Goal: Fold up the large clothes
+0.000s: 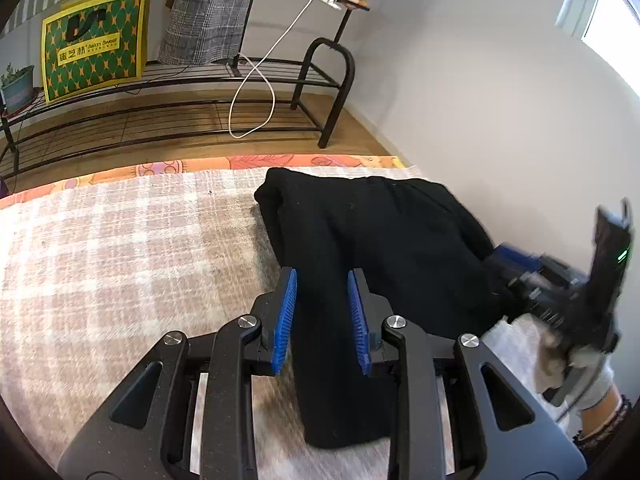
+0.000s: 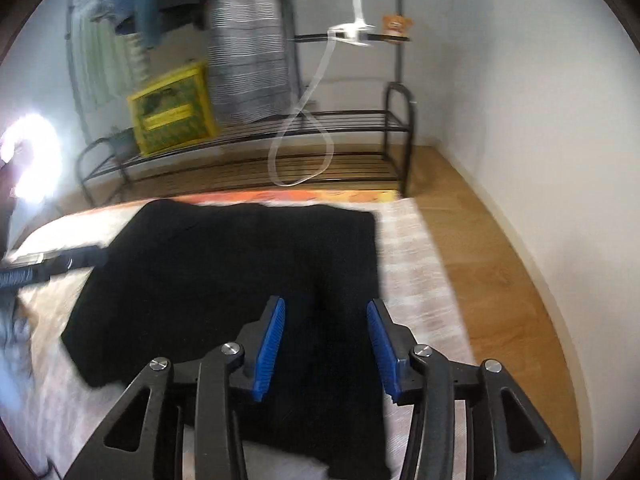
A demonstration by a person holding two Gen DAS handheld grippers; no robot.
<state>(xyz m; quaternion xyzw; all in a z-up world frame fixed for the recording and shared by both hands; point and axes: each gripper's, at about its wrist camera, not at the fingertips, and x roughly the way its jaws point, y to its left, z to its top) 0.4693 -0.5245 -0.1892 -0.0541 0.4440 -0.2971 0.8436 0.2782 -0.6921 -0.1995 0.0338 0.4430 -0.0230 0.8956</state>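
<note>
A black garment (image 1: 380,232) (image 2: 240,264) lies folded on a pale plaid bed cover (image 1: 120,248) near the bed's right edge. In the left wrist view my left gripper (image 1: 322,280) is shut on a narrow black strip of it that fills the gap between the blue pads. In the right wrist view my right gripper (image 2: 326,308) stands open over the garment's near right part, pads apart and cloth lying below them. The right gripper (image 1: 508,268) also shows blurred at the garment's right side, held by a gloved hand (image 1: 592,380). The left gripper (image 2: 92,258) shows as a dark bar at the left.
Beyond the bed stands a black metal rack (image 1: 160,92) with a yellow-green bag (image 1: 94,40), a hanging plaid cloth (image 1: 208,12) and a dangling white cable (image 1: 256,80). A white wall (image 1: 480,100) and a strip of wood floor (image 2: 500,280) run along the right.
</note>
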